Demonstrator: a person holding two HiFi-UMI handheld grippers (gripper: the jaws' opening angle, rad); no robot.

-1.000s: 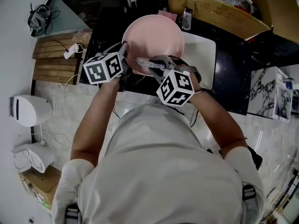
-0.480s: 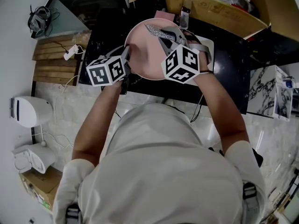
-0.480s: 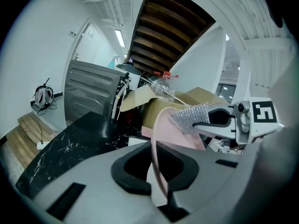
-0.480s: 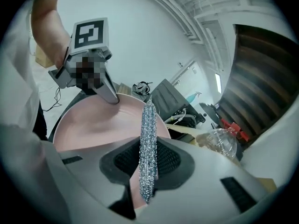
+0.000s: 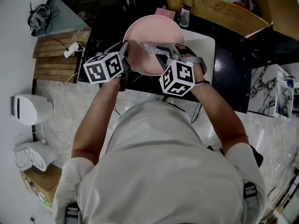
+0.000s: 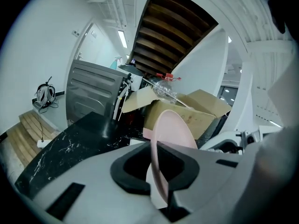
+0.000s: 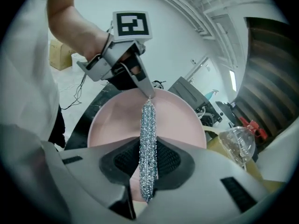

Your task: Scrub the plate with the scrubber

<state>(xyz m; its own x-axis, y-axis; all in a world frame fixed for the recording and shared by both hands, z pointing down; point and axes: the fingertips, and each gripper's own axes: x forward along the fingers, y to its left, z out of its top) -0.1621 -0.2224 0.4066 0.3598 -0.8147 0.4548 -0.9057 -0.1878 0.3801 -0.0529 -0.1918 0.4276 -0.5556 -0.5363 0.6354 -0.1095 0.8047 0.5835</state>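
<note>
Sweeping back from the far rim to mid-plate, the right gripper (image 5: pixel 164 54) drags the scrubber (image 5: pixel 152 47), pinched flat in its jaws, across the plate (image 5: pixel 156 29); scrubbing is under way. The left gripper (image 5: pixel 125 56) has just eased its jaws open slightly, yet they clamp the plate's rim, holding it over the counter (image 5: pixel 231 73); two grippers, one scrubber, one plate, one cardboard box (image 5: pixel 215 8) beyond.

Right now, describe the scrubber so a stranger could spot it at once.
Above the black counter, the left gripper holds a pink plate by its rim. Over the plate's face runs the scrubber, a thin strip pinched in the right gripper. It is the only silvery, glittering thing there.
</note>
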